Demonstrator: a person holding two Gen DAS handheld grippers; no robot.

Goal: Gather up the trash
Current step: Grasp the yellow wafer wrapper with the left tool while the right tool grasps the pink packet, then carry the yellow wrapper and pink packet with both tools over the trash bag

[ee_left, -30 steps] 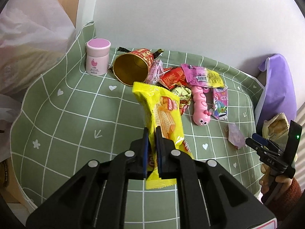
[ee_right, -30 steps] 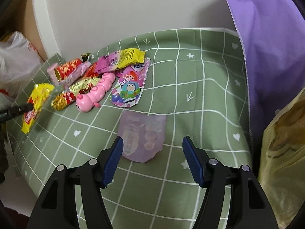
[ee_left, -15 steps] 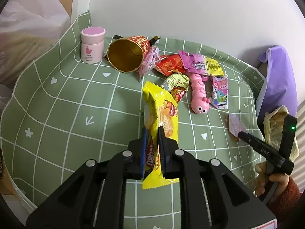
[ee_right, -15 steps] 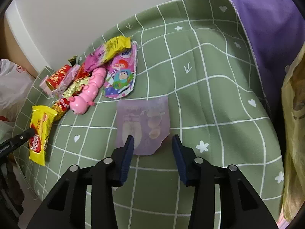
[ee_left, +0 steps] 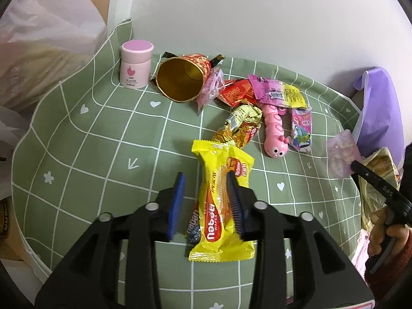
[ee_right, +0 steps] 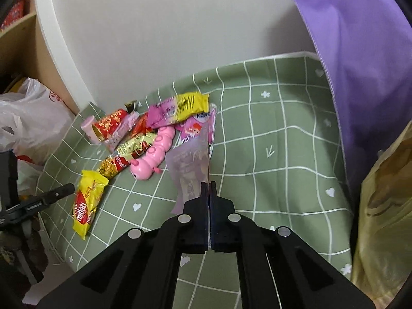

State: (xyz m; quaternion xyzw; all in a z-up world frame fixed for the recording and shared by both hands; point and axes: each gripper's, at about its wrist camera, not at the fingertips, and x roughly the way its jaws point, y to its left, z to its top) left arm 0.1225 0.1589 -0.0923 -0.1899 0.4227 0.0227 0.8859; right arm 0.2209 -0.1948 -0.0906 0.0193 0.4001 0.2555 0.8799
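A yellow wafer wrapper [ee_left: 221, 195] lies flat on the green checked tablecloth [ee_left: 103, 154]. It sits between the fingers of my left gripper [ee_left: 205, 177], whose jaws are opening; the pads no longer press on it, though it still leans against the right one. My right gripper [ee_right: 208, 188] is shut on a pale purple wrapper [ee_right: 188, 164] and holds it up off the cloth. From the left wrist view that purple wrapper [ee_left: 341, 154] hangs at the tip of the right gripper [ee_left: 358, 166], with a person's hand below it.
A pink jar [ee_left: 136, 64], a tipped red-and-gold cup [ee_left: 182, 79], a pink caterpillar toy [ee_left: 275, 131] and several bright wrappers cluster by the wall. A purple bag [ee_right: 360, 64] and a yellowish plastic bag [ee_right: 386, 219] stand at the right, a white plastic bag [ee_left: 46, 38] at the left.
My left jaws have parted and the yellow wrapper, held upright before, now lies flat on the cloth. My right jaws closed on the purple wrapper and lifted it.
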